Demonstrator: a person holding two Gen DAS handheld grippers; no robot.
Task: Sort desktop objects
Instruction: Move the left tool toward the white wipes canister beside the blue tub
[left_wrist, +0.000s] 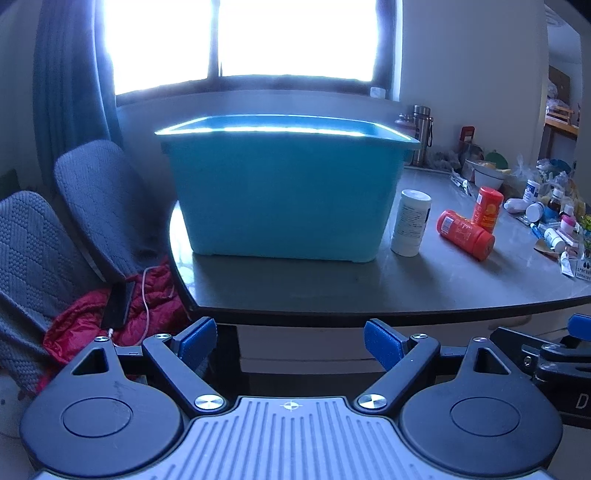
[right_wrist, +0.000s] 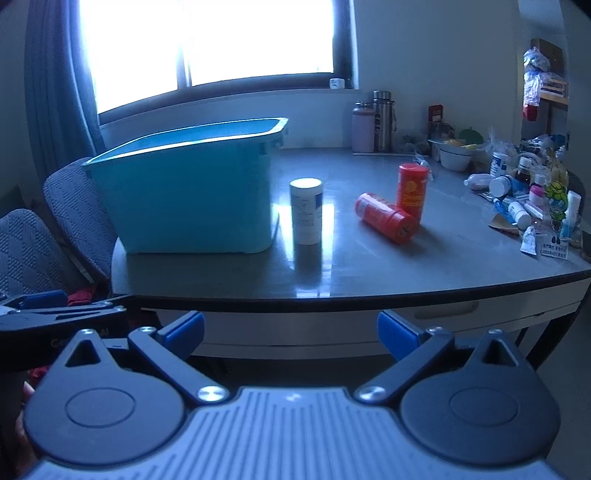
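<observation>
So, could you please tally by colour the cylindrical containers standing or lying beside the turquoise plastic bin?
White cylindrical containers: 1, upright
Orange cylindrical containers: 2, one upright, one lying on its side
Total: 3

Left gripper (left_wrist: 290, 345) level, fingers (left_wrist: 197, 341) spread wide, empty, right gripper (right_wrist: 290, 334) alongside, likewise spread, empty

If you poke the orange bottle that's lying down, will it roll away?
Probably. The lying orange bottle is round and rests on its side on a smooth, shiny table, so a sideways nudge would likely roll it. The upright orange bottle right behind may stop it. It looks like hard plastic, so probably not fragile.
</observation>
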